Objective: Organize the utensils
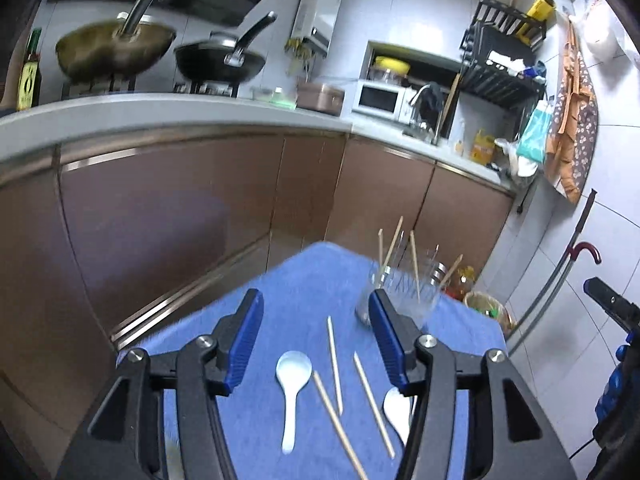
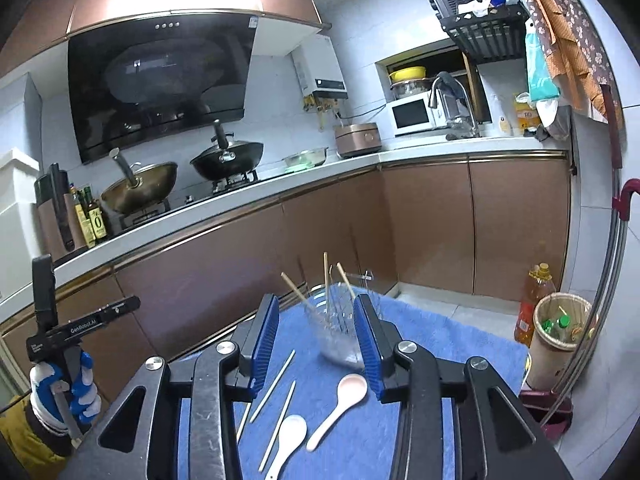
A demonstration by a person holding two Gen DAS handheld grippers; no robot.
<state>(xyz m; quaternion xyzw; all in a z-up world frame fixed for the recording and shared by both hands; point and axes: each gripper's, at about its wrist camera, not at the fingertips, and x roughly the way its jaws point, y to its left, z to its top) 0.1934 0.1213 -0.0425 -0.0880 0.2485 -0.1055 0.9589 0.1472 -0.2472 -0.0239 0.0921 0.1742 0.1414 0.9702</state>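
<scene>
A blue cloth [image 1: 296, 292] covers the small table. At its far right corner stands a clear glass [image 1: 404, 296] with several chopsticks upright in it. On the cloth lie a white spoon [image 1: 292, 376], a second spoon [image 1: 396, 408] and three loose chopsticks [image 1: 335, 364]. My left gripper [image 1: 315, 298] hovers open above the cloth, nothing between its blue pads. In the right wrist view the glass [image 2: 340, 332] stands just beyond my right gripper [image 2: 317, 302], which is open and empty. Below it lie a pink spoon [image 2: 344, 400], a white spoon [image 2: 288, 440] and loose chopsticks [image 2: 274, 384].
Brown cabinets [image 2: 420, 232] and a counter with two woks [image 2: 140, 188] run behind the table. A waste bin [image 2: 560, 336] and an oil bottle [image 2: 534, 308] stand on the floor to the right. A gloved hand [image 2: 80, 396] holds the left gripper's handle at left.
</scene>
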